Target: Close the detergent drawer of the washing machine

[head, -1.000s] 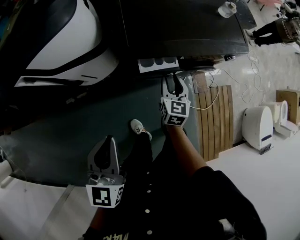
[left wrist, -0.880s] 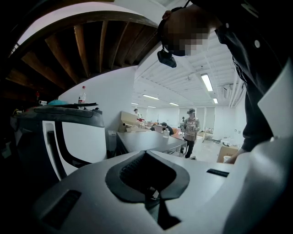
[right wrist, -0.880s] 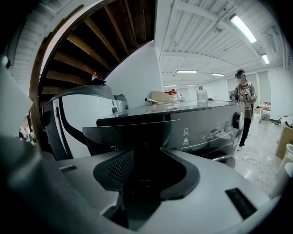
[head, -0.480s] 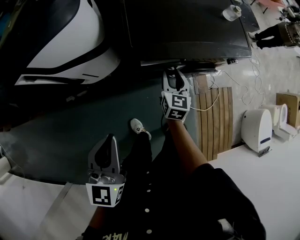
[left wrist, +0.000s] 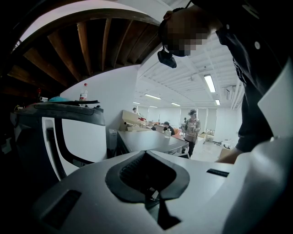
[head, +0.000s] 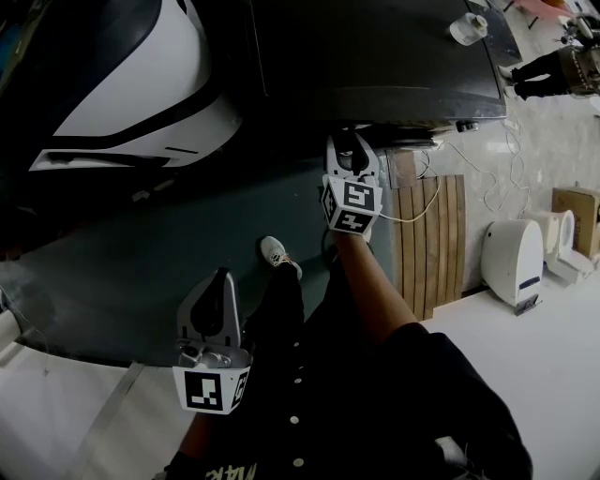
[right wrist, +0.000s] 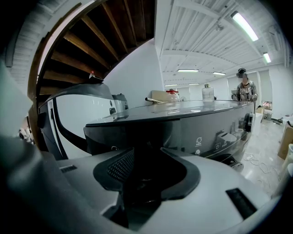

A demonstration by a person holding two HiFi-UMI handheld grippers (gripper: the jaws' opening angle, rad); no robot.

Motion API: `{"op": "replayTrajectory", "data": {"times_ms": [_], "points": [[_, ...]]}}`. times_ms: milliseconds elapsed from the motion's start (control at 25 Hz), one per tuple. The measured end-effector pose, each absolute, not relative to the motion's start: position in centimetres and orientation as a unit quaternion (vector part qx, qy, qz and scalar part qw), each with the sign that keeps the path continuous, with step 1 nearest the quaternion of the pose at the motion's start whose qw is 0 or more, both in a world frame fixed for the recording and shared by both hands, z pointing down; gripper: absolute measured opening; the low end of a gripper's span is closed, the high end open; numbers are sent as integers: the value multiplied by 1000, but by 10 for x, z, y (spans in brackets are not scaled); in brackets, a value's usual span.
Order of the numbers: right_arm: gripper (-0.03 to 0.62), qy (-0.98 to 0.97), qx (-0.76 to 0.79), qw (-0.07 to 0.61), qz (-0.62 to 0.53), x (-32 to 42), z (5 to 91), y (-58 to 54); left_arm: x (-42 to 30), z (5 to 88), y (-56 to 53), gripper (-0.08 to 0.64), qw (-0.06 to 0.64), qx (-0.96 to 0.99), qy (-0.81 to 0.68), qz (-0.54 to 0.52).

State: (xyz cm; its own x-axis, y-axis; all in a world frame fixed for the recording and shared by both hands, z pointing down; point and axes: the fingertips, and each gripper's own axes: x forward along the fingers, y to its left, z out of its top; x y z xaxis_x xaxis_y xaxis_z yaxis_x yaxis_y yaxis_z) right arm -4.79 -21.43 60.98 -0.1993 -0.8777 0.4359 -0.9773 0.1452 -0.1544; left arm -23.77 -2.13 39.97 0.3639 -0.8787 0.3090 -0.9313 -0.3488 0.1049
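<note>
The dark washing machine (head: 375,47) fills the top of the head view. None of its detergent drawer juts from the front edge (head: 375,125), and no white compartments show. My right gripper (head: 352,150) points at that front edge with its tips close against it, jaws open and nothing between them. In the right gripper view the machine's front panel (right wrist: 183,130) stands right behind the right gripper (right wrist: 146,155), which hides the drawer's face. My left gripper (head: 220,281) hangs low at the left, away from the machine, shut and empty; in its own view the left gripper (left wrist: 146,157) shows its pads meeting.
A white and black appliance (head: 141,84) stands left of the machine. A wooden slatted board (head: 436,234), cables (head: 469,159), a white device (head: 514,255) and a cardboard box (head: 577,202) lie to the right. A cup (head: 467,26) sits on the machine's top. People stand in the background.
The white drawer that jutted from the machine's front has slid in out of sight. My right gripper moved toward the machine with it. The left gripper stayed put.
</note>
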Motion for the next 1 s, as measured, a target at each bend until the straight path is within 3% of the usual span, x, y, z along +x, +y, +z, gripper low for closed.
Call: {"op": "replayTrajectory", "data": {"times_ms": [1000], "points": [[183,-736,636,119,202,-42,614,-222,-242,406,-32,14,140,811,-559,101]]}}
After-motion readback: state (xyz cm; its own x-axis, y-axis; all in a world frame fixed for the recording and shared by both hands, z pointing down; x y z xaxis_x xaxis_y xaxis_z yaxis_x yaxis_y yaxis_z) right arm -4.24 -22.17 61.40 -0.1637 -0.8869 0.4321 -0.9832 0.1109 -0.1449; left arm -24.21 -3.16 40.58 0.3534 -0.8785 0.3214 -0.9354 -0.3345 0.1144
